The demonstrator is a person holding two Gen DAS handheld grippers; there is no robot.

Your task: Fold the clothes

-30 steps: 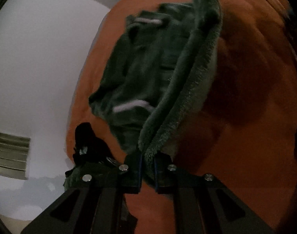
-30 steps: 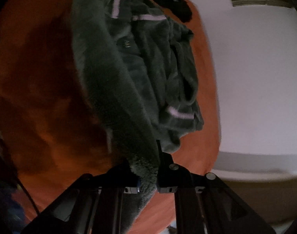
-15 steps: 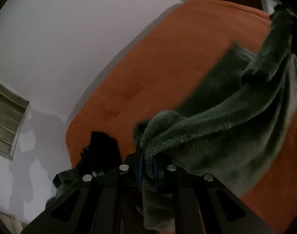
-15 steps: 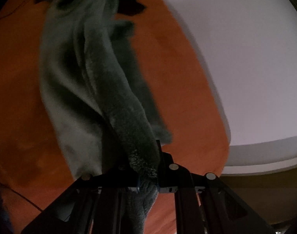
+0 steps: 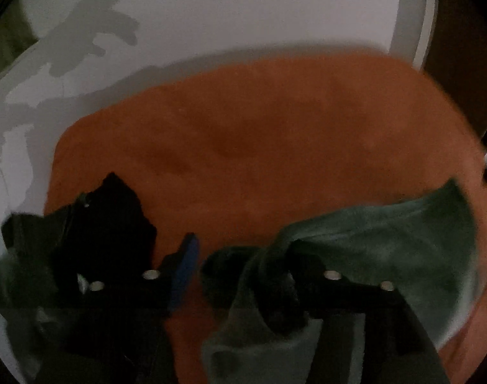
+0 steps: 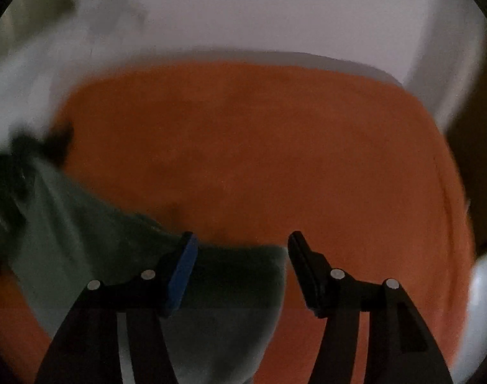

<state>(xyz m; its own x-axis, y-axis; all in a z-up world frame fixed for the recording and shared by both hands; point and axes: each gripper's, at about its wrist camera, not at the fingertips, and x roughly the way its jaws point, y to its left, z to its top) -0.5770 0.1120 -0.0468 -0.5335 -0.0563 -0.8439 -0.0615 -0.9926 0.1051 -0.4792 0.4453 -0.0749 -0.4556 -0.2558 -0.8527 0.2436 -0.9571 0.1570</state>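
Both views are dim and blurred. The right hand-held gripper point(image 6: 240, 249) is spread wide, grasping nothing. The left hand-held gripper point(image 5: 240, 256) also stands apart, though fabric drapes over its right finger. The dark green fleece garment point(image 5: 387, 243) point(image 6: 83, 249) lies on the orange plush bed cover point(image 5: 275, 147) point(image 6: 259, 147). A black crumpled garment point(image 5: 112, 217) sits at the cover's left edge.

green fleece garment point(image 5: 387, 243) on orange blanket point(image 5: 275, 134)

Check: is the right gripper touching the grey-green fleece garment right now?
Cannot tell. In the right wrist view the right gripper is open, with the fleece garment behind its blue-padded finger; motion blur hides any gap.
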